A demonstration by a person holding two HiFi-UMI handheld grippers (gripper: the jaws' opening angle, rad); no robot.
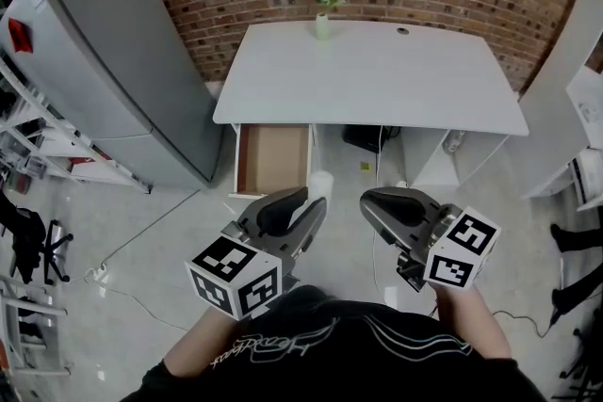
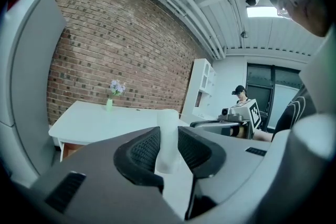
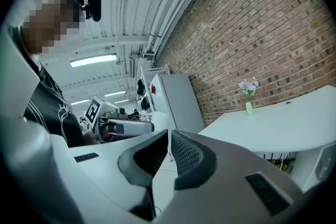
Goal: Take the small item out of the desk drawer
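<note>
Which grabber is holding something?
The left gripper: a small white cylinder is pinched between its jaws. The right gripper has its jaws closed on nothing.

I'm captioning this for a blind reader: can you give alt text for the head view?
The left gripper holds a small white item in front of a white desk whose drawer stands open, its brown bottom bare. The right gripper is beside it, jaws together and empty. A vase of flowers stands at the desk's far edge.
</note>
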